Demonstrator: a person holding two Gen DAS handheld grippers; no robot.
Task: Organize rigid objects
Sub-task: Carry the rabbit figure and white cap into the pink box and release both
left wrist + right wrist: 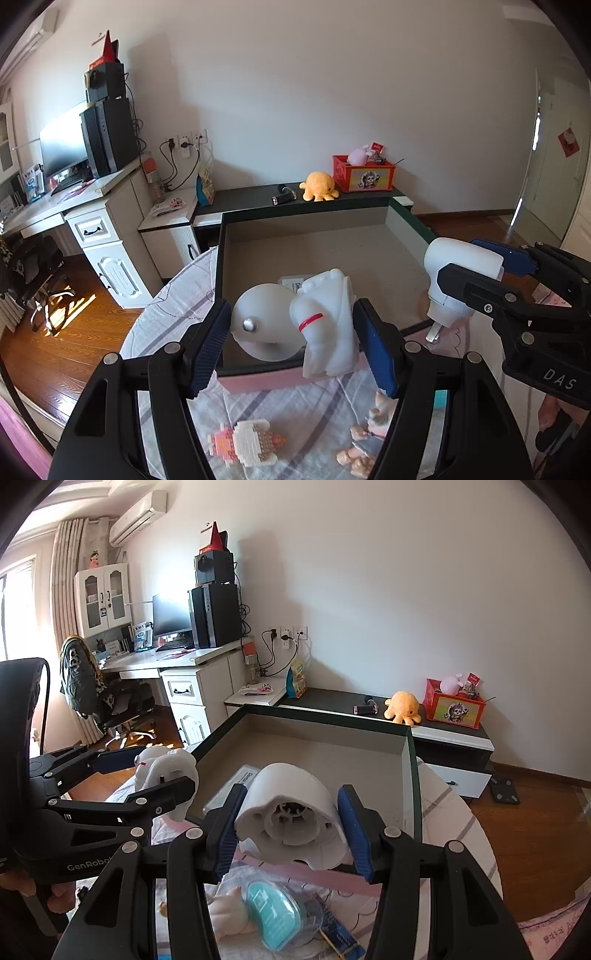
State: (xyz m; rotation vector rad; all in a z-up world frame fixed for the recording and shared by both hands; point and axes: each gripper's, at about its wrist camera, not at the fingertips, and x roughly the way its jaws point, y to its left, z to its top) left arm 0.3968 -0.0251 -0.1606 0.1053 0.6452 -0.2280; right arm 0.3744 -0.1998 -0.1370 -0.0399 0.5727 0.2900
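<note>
Both tongs are loaded. Left gripper [291, 343] pinches a white moulded astronaut figurine with a red band [325, 325] between its blue pads, the round helmet lying toward the left pad and the body against the right one; the figurine is clear of the table and hangs over the near rim of the box. Right gripper [291, 830] clamps a white rounded plastic plug-in device [291, 812], its hollow base turned toward the camera; from the left wrist view metal prongs show at its lower end. Nearest the cameras, on the round table under a striped cloth [177, 295], several items remain unsorted: a pink-and-white brick-built model [245, 443], small pale figurines [365, 435], a teal oval packet in clear wrap [275, 912] and a pale doll-like figure [225, 908]. Just beyond them stands the large shallow open box with dark green rim [306, 216], its floor almost bare apart from one flat clear-wrapped packet [236, 786] near the front. Beyond that, a dark low cabinet top carries a yellow plush octopus [318, 186] and a red storage crate [364, 173]. Judgement: sorting is at an early stage; two pieces appear about to be deposited, and at least four table items are outstanding.
</note>
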